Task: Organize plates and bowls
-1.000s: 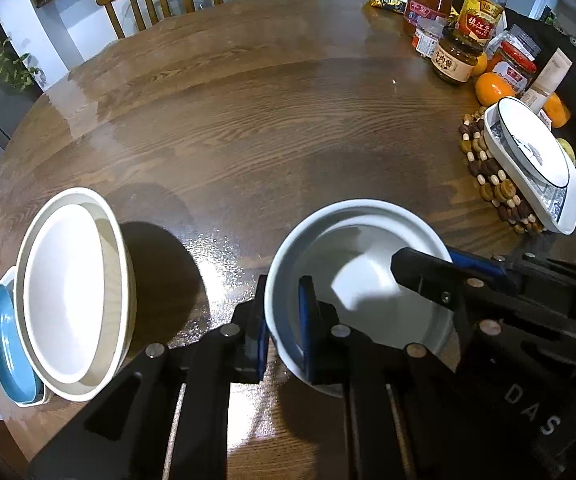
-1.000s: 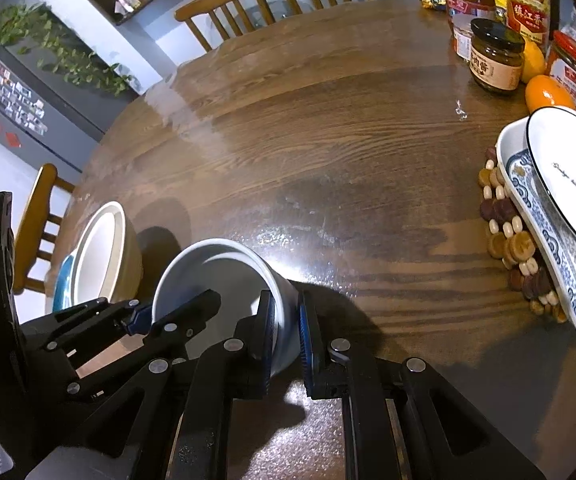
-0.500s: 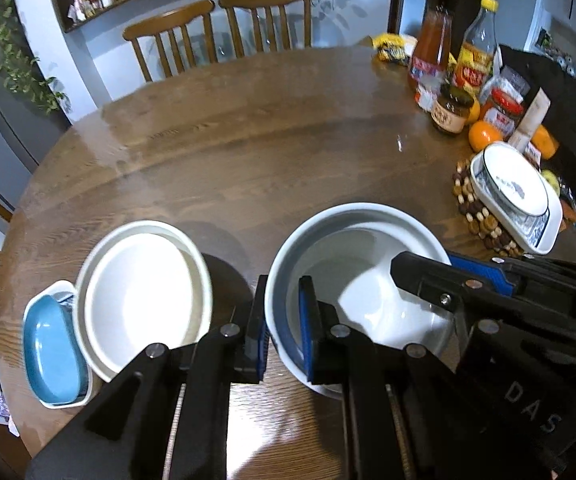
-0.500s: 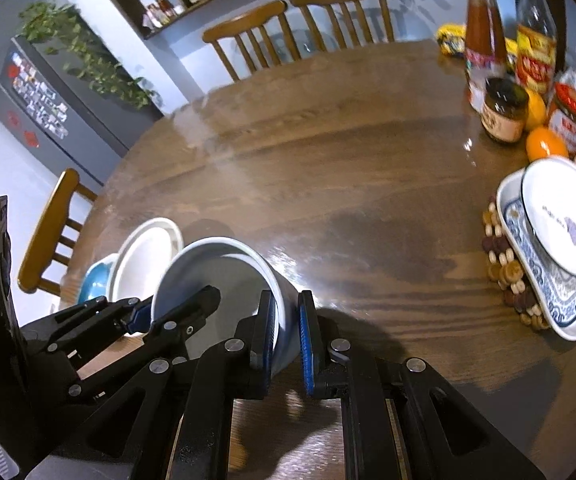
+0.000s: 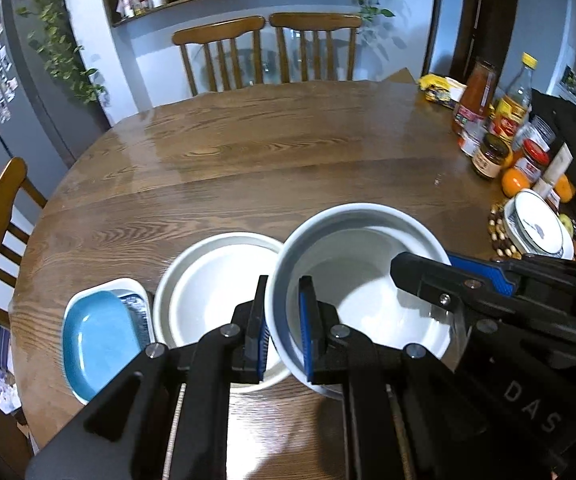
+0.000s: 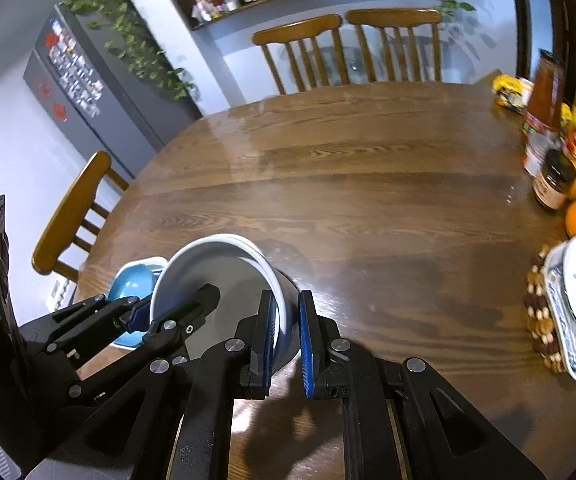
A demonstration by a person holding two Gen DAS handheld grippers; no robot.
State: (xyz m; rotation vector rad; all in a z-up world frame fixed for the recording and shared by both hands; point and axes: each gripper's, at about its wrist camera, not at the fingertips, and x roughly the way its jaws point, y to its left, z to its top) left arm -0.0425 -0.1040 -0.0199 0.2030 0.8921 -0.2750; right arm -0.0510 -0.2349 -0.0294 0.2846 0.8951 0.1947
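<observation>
Both grippers hold one deep white bowl (image 5: 362,292) in the air above the round wooden table (image 5: 271,160). My left gripper (image 5: 281,326) is shut on the bowl's near-left rim. My right gripper (image 6: 285,334) is shut on its right rim, and the bowl (image 6: 215,276) tilts in that view. Just left of and below it a wide cream bowl (image 5: 207,296) sits on the table. A blue dish (image 5: 95,336) lies in a white rectangular dish further left; it also shows in the right wrist view (image 6: 131,280).
At the table's right edge a white plate (image 5: 534,230) is stacked on a blue-patterned dish on a beaded trivet (image 6: 540,320). Behind it stand sauce bottles (image 5: 474,100), jars (image 5: 488,156) and oranges (image 5: 514,182). Wooden chairs (image 5: 271,52) stand at the far and left sides.
Both grippers have lifted the white bowl and carried it left, so it now hangs next to the cream bowl. The views have tilted up to show the room.
</observation>
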